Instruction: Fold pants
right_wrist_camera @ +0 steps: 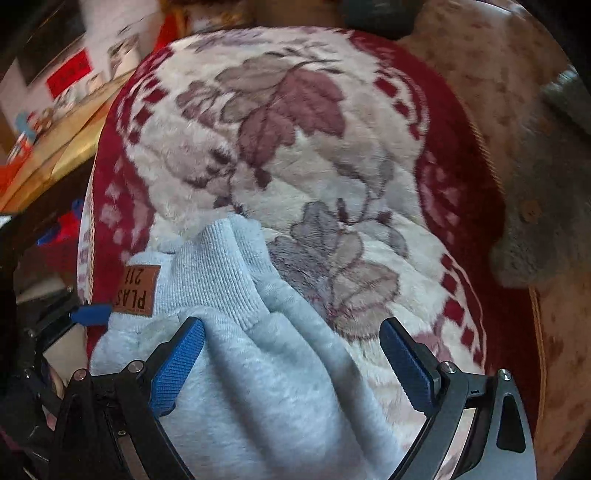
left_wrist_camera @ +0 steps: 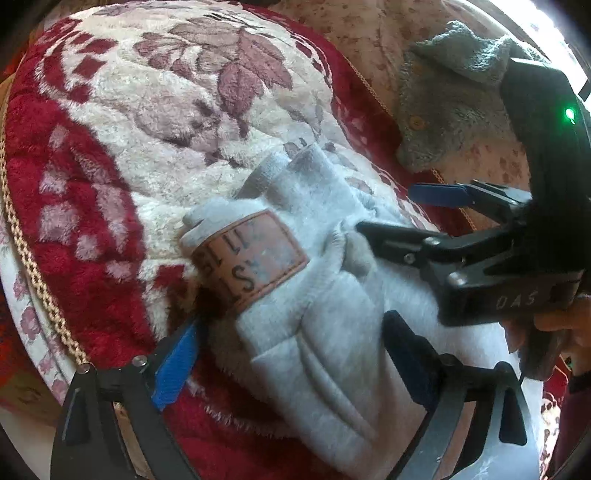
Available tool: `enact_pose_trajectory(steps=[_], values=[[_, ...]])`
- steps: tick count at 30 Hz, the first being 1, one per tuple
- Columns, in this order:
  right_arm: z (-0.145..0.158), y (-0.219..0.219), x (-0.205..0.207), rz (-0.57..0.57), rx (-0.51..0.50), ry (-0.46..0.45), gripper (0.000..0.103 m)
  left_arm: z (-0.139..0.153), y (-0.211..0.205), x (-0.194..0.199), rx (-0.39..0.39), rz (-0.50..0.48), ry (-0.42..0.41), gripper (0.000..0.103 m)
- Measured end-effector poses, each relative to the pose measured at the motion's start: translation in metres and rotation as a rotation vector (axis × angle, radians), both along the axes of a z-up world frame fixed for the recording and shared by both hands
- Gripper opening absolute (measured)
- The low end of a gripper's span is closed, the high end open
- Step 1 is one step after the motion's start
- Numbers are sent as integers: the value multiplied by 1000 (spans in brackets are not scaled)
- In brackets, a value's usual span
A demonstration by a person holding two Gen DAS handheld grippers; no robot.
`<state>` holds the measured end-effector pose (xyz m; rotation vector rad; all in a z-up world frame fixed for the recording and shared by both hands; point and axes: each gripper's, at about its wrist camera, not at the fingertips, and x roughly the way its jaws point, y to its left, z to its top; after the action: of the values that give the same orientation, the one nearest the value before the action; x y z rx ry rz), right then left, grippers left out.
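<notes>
The light grey fleece pants (left_wrist_camera: pixel 325 295) lie bunched on a red and cream floral blanket (left_wrist_camera: pixel 155 122), with a brown leather patch (left_wrist_camera: pixel 255 254) on top. My left gripper (left_wrist_camera: pixel 295 350) is open, its blue pads either side of the pants. My right gripper (left_wrist_camera: pixel 391 210) shows in the left wrist view, open over the pants' right part. In the right wrist view the pants (right_wrist_camera: pixel 258 369) lie between my right gripper's (right_wrist_camera: pixel 295 354) open fingers, patch (right_wrist_camera: pixel 136 291) at left. A blue pad of the left gripper (right_wrist_camera: pixel 90 314) shows beside the patch.
A grey fuzzy garment with a button (left_wrist_camera: pixel 450 110) lies at the right on a beige spotted cover (left_wrist_camera: pixel 369 33). The blanket's left edge has a braided cord (left_wrist_camera: pixel 37 280). A wooden table with clutter (right_wrist_camera: pixel 55 122) stands beyond the blanket at the left.
</notes>
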<state>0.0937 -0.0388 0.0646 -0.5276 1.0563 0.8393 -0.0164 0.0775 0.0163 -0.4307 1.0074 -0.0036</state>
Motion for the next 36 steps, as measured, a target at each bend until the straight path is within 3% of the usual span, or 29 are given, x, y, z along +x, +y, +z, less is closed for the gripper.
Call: enact_pose_trajectory(steps=[1, 2, 3, 6, 8, 10, 11, 14, 19, 23, 28, 30, 34, 36], values=[[-3, 2, 2, 20, -5, 14, 96, -1, -1, 2, 5, 3, -1, 97], [-6, 4, 5, 32, -3, 37, 90, -2, -4, 5, 11, 8, -6, 98], [-9, 4, 6, 47, 7, 75, 76, -3, -6, 7, 19, 14, -12, 99], [-11, 4, 0, 90, 32, 103, 59, -5, -8, 10, 16, 17, -51, 99], [-9, 1, -3, 100, 43, 106, 52, -4, -7, 11, -2, 9, -76, 84], [-6, -1, -6, 105, 44, 97, 45, -2, -3, 9, -22, 18, -101, 53], [-3, -1, -8, 110, 37, 82, 42, -2, -1, 9, -64, 3, -109, 49], [5, -4, -13, 104, 30, 50, 35, 4, -1, 4, -88, -12, -134, 42], [37, -23, -20, 74, 95, 0, 34, 42, -15, -13, -21, -42, -229, 40], [76, -47, -36, 38, 159, -48, 34, 85, -48, -33, 97, -89, -338, 40], [124, -91, -70, -10, 209, -140, 34, 125, -95, -62, 171, -164, -444, 40], [137, -111, -86, -32, 220, -167, 29, 134, -119, -74, 181, -210, -464, 38], [153, -165, -118, -121, 252, -191, 29, 140, -175, -98, 247, -307, -514, 38], [152, -194, -130, -175, 274, -179, 29, 134, -203, -115, 242, -372, -514, 38]])
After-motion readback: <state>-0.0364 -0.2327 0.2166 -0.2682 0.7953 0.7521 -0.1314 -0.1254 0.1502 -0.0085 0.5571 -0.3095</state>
